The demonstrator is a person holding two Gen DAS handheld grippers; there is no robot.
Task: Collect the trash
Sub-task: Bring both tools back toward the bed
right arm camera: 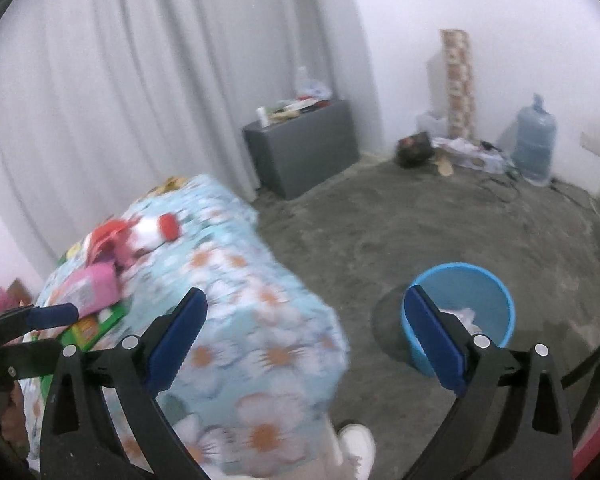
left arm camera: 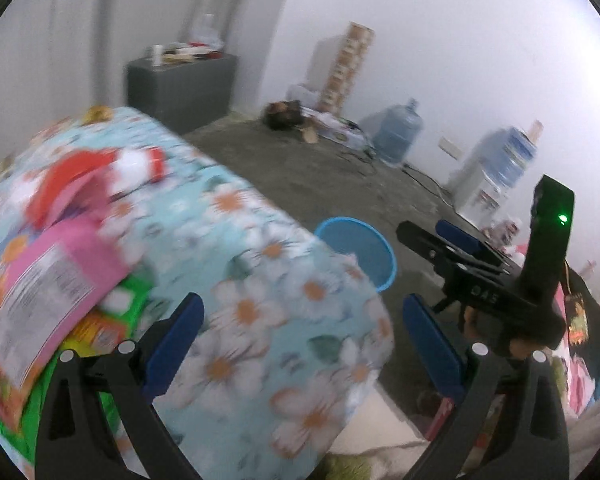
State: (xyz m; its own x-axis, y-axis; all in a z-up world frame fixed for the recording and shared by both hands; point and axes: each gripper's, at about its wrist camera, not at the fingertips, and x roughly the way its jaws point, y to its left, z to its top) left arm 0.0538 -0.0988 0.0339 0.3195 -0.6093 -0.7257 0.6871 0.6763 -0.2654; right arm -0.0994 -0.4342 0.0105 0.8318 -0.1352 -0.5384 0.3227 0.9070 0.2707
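Note:
A table under a light-blue flowered cloth [left arm camera: 260, 248] [right arm camera: 236, 280] carries blurred trash: a pink packet [left arm camera: 56, 276] [right arm camera: 92, 288], a red-and-white wrapper [left arm camera: 100, 176] [right arm camera: 140, 232] and green and orange packets [left arm camera: 112, 320] [right arm camera: 96, 324]. On the floor to the right of the table stands a blue bin [left arm camera: 388, 264] [right arm camera: 460, 266] with crumpled white trash [right arm camera: 466, 316] inside. My left gripper [left arm camera: 304, 344] [right arm camera: 64, 328] is open and empty above the table's near corner. My right gripper [right arm camera: 306, 340] [left arm camera: 420, 228] is open and empty, between the table edge and the bin.
A grey cabinet [right arm camera: 304, 148] with clutter on top stands by the curtain. A water jug [right arm camera: 536, 140], a tall patterned box [right arm camera: 458, 84], bags and cables lie along the far wall. A water dispenser [left arm camera: 496, 172] stands at the right. A white shoe [right arm camera: 356, 444] shows below.

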